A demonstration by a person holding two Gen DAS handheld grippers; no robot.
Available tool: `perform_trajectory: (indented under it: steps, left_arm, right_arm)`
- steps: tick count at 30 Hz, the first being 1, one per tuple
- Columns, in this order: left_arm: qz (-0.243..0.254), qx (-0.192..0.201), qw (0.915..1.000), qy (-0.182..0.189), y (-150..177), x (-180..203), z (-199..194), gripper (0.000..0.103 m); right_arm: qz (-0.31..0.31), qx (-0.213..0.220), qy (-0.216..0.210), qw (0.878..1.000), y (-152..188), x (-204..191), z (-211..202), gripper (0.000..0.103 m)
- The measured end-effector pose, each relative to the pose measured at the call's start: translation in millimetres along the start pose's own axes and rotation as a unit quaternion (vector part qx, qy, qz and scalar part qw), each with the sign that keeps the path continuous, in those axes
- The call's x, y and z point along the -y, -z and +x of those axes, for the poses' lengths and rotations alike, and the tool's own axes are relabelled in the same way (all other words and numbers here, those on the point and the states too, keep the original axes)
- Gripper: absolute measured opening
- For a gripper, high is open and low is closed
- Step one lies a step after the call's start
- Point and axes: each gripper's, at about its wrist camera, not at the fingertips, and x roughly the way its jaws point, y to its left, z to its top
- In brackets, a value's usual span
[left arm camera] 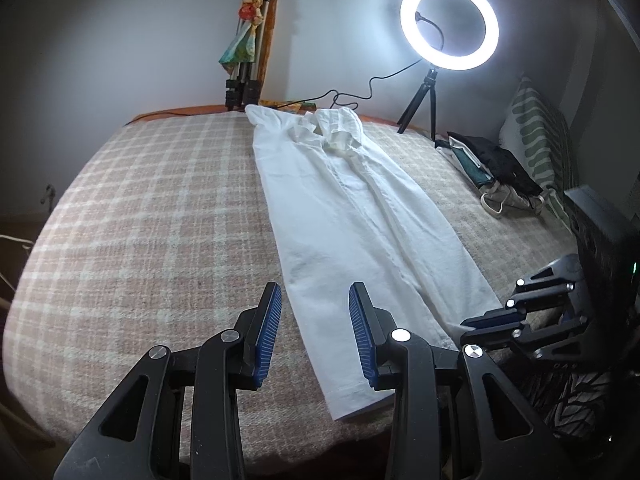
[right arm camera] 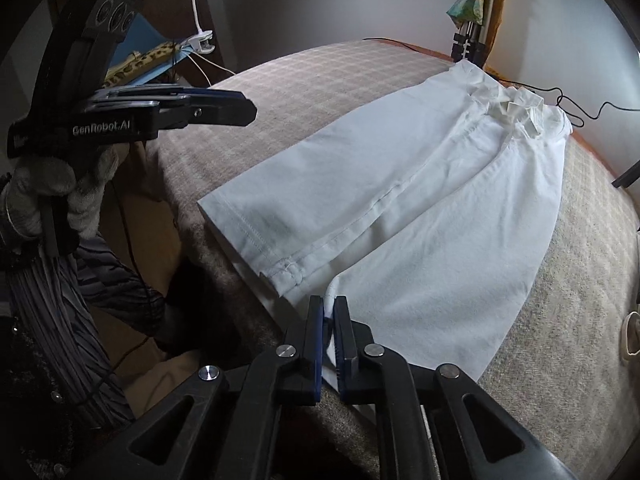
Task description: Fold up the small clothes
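My white cotton trousers (left arm camera: 352, 216) lie flat, legs toward me, on the pink-checked blanket-covered bed (left arm camera: 152, 208). Right claw (right arm camera: 329, 312) is pinched on a hem corner; left claw (left arm camera: 315, 320) gapes empty above the other hem. Cloth looks soft, light, floppy; I'd grab the hems.

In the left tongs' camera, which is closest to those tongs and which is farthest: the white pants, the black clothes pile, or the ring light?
From the left tongs:
1. White pants, hem right between them.
2. Black clothes pile, far right.
3. Ring light, back right by the wall.
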Motion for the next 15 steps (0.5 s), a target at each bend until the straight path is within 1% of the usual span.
perform_trajectory:
  steps: [1,2,3,5,6,9,12,15]
  left_arm:
    - [0.004,0.002,1.0,0.002,0,3,-1,0.033]
    - [0.008,0.004,0.9999,0.005,0,6,-2,0.033]
    - [0.011,0.004,0.9999,0.009,0,9,-1,0.033]
    - [0.014,0.004,0.9996,0.024,1,18,-1,0.033]
    - [0.013,0.004,0.9992,0.039,2,24,0,0.033]
    - [0.021,-0.004,0.9973,0.07,7,44,5,0.033]
    - [0.025,-0.02,0.9937,0.107,14,66,18,0.033]
    - [0.021,-0.041,0.9901,0.133,20,82,32,0.034]
  right_arm:
    - [0.009,0.01,-0.023,1.0,-3,4,-7,0.013]
    - [0.017,0.026,-0.035,0.999,-6,8,-15,0.031]
    - [0.021,0.044,-0.034,0.998,-11,12,-25,0.037]
    - [0.027,0.066,-0.017,0.997,-21,23,-40,0.037]
    - [0.033,0.073,-0.004,0.997,-27,31,-45,0.037]
    - [0.059,0.083,0.029,0.994,-47,60,-52,0.037]
    - [0.098,0.078,0.04,0.991,-74,96,-48,0.037]
    - [0.127,0.059,0.052,0.989,-100,131,-32,0.037]
